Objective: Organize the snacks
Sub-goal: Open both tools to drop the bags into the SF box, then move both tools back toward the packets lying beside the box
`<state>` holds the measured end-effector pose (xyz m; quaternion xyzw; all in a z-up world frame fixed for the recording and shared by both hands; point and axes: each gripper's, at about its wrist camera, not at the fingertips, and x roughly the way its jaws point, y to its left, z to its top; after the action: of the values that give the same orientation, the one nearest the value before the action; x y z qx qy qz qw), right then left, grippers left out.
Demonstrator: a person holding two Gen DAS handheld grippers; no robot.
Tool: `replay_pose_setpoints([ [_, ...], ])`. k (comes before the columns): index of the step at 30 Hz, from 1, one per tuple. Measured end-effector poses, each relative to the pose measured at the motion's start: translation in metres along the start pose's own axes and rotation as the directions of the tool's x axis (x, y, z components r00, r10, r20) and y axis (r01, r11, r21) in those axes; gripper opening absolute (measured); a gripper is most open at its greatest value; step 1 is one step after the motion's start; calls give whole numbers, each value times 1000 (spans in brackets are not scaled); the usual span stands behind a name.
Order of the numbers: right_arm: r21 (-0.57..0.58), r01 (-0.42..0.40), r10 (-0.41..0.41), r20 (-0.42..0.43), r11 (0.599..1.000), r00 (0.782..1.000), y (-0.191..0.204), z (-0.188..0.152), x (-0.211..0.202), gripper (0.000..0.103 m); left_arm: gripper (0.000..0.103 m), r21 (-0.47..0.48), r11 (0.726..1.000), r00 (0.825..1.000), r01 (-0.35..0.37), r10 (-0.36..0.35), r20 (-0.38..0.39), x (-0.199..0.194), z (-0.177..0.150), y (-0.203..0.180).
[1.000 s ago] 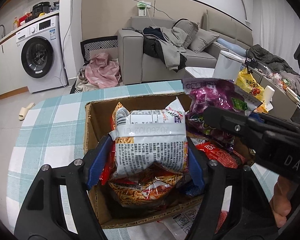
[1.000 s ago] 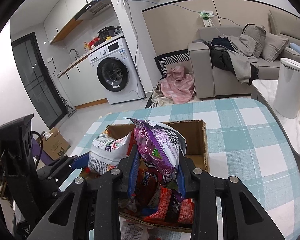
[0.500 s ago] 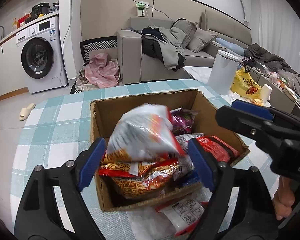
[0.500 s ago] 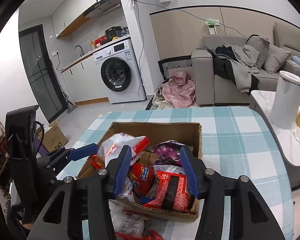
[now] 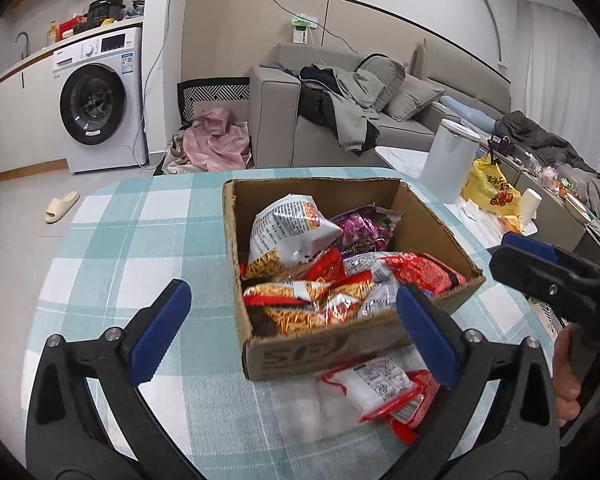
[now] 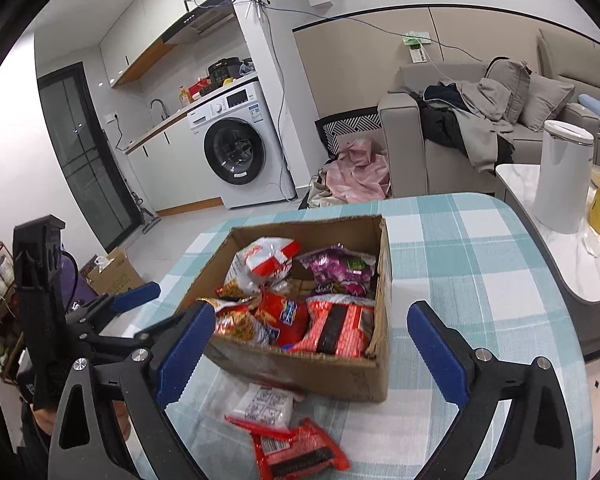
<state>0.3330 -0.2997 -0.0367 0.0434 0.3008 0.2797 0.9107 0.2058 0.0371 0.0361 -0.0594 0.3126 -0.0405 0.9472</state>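
Observation:
A cardboard box [image 5: 236, 240] full of snack packets stands on the checked table. Inside lie a white-and-red packet [image 5: 288, 228], a purple packet [image 5: 366, 228] and red packets [image 5: 416, 272]. My left gripper [image 5: 292, 292] hangs before the box's near wall, its jaws opening wide with nothing pressed between them. My right gripper [image 6: 312, 312] hovers at the box's [image 6: 300, 372] near wall, its jaws opening too, holding nothing. Two loose packets rest on the cloth in front of the box, a white one [image 6: 266, 404] and a red one [image 6: 300, 452].
The teal checked tablecloth [image 5: 140, 240] spreads left of the box. A white bin [image 5: 448, 164] and a yellow bag [image 5: 488, 192] sit on a side table at the right. A sofa [image 5: 276, 120] with clothes and a washing machine [image 5: 96, 100] stand behind. A person's hand [image 5: 568, 380] holds the right gripper.
The left gripper let go of the white-and-red packet and the right let go of the purple one; both packets now lie in the box. Both grippers drew back and their jaws widened.

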Motion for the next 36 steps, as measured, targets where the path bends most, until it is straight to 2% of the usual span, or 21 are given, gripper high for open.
replay_pose_setpoints([
  [3,-3,1,-1,-5,1000,1000,1,-11,-3,99,102,16,1000,1000,20,-20,17,-14,-10,0],
  [11,24,0,1,-32,1000,999,0,-32,-6,99,102,5,1000,1000,13,-13,26,-36,-31,2],
  [22,51,17,-14,-68,999,998,-9,-55,-8,99,102,41,999,1000,10,-9,-24,-37,-58,-6],
  [26,38,36,-32,-110,999,993,-10,-60,-1,99,102,59,998,1000,-9,10,-25,-41,-63,-7],
  [36,-9,16,-18,-210,1000,978,-4,-75,16,99,102,95,995,999,-12,17,-52,-35,-69,-14],
])
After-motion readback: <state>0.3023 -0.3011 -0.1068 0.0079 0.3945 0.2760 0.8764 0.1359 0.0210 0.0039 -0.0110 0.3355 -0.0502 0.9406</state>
